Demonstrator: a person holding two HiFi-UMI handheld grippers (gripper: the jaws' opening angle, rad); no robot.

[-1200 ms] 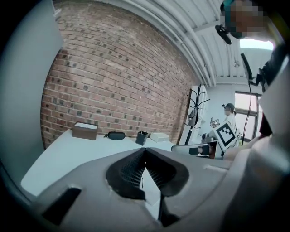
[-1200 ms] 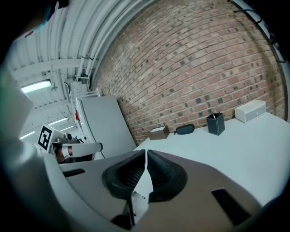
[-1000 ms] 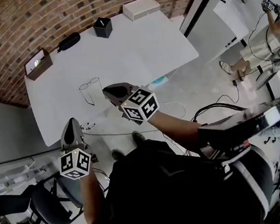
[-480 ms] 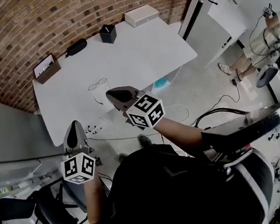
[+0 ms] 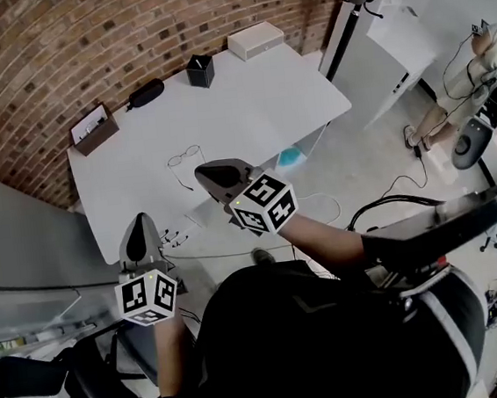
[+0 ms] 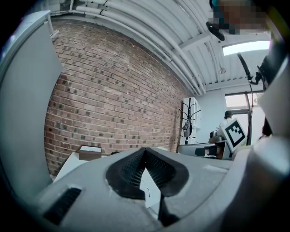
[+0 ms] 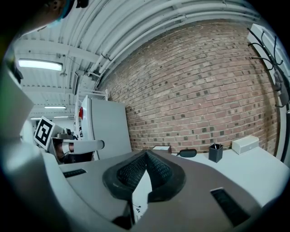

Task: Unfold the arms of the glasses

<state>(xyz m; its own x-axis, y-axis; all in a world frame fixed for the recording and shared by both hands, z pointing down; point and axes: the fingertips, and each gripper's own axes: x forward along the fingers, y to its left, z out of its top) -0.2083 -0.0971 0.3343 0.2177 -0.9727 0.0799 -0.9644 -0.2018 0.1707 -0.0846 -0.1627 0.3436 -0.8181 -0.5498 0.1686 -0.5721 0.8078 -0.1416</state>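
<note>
Thin wire-framed glasses (image 5: 186, 157) lie on the white table (image 5: 247, 105), near its front left part. One thin arm seems to stretch toward the near edge. My right gripper (image 5: 207, 173) hovers just right of and in front of the glasses, apart from them, with its jaws shut on nothing. The left gripper (image 5: 141, 223) is held off the table's near left edge, also shut and empty. In the left gripper view the gripper (image 6: 145, 152) has its pads meeting. In the right gripper view the gripper (image 7: 146, 155) is closed the same way.
Along the brick wall stand a brown box (image 5: 94, 129), a black case (image 5: 146, 93), a black pen cup (image 5: 200, 70) and a white box (image 5: 256, 39). A chair (image 5: 82, 379) is at lower left. A person (image 5: 480, 50) stands at far right, with cables on the floor.
Both grippers have risen and drawn back a little from the table. The glasses stay lying on the table.
</note>
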